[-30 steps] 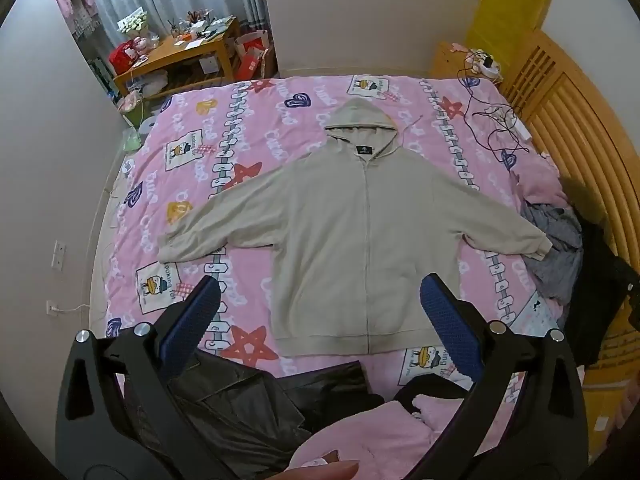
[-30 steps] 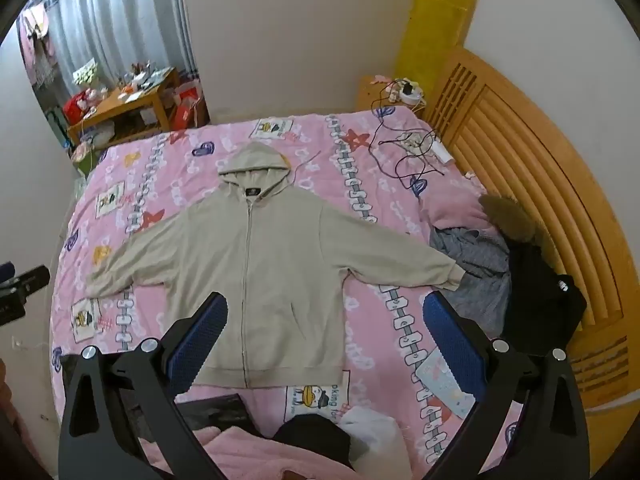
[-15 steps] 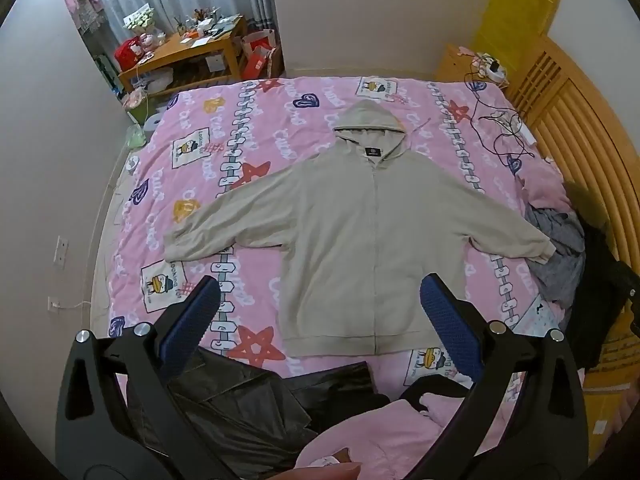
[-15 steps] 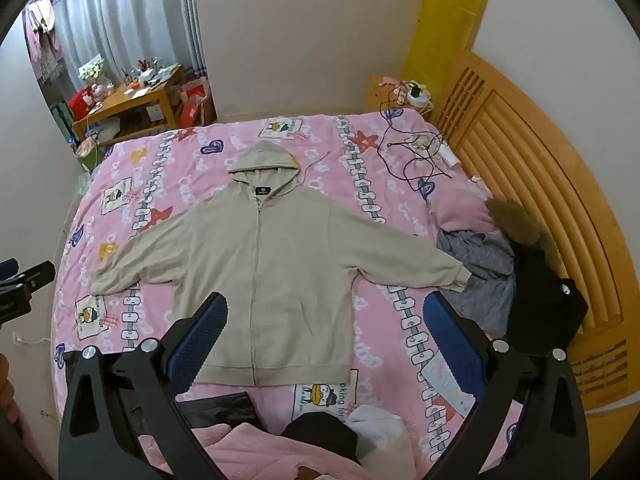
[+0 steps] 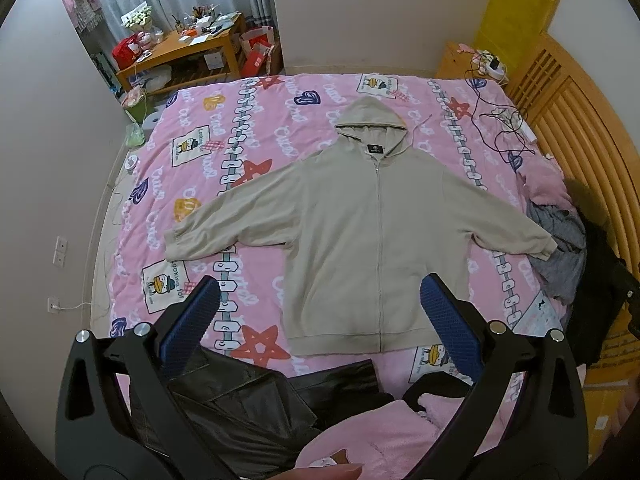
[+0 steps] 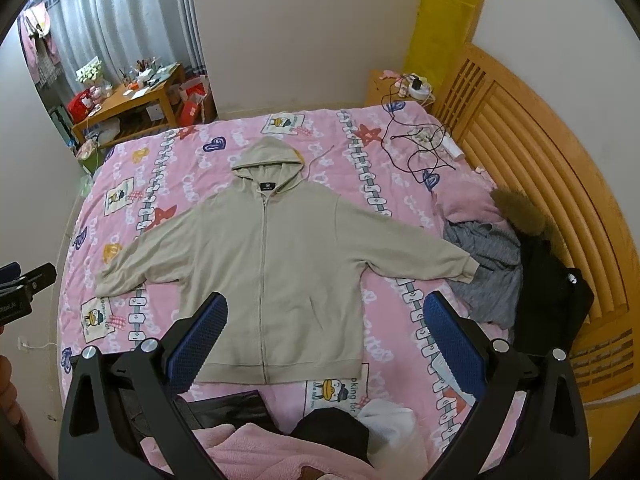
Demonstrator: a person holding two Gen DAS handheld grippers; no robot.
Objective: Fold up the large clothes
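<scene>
A beige zip-front hooded sweatshirt (image 5: 372, 240) is lying flat and face up on the pink cartoon-print bedspread (image 5: 256, 152), sleeves spread to either side, hood pointing away from both sets of jaws. The left gripper (image 5: 318, 300) is hovering above the near hem with its jaws spread wide and gripping nothing; the hem is showing between its blue pads. The right gripper (image 6: 324, 316) is likewise hanging wide open and empty, the lower body of the sweatshirt framed between its jaws.

No fold looks begun yet, so a sleeve or hem grab is probably coming first.

Risks from here: the far sleeve cuff (image 6: 468, 270) is lying against a grey crumpled garment (image 6: 488, 268) off to the right of the right jaws, so a pinch there could be catching both fabrics (and dragging the grey one into the fold). Just below the jaws, a dark leather-like jacket (image 5: 240, 404) and a pink fleece garment (image 5: 384, 436) are crowding the near hem, so a low approach could be snagging them. The fabric looks soft and loose, so a pinch through only the top layer could be leaving the back layer behind and skewing the fold. The black tangled cables (image 6: 420, 148) beyond the right jaws are sitting well apart from the hood.
</scene>
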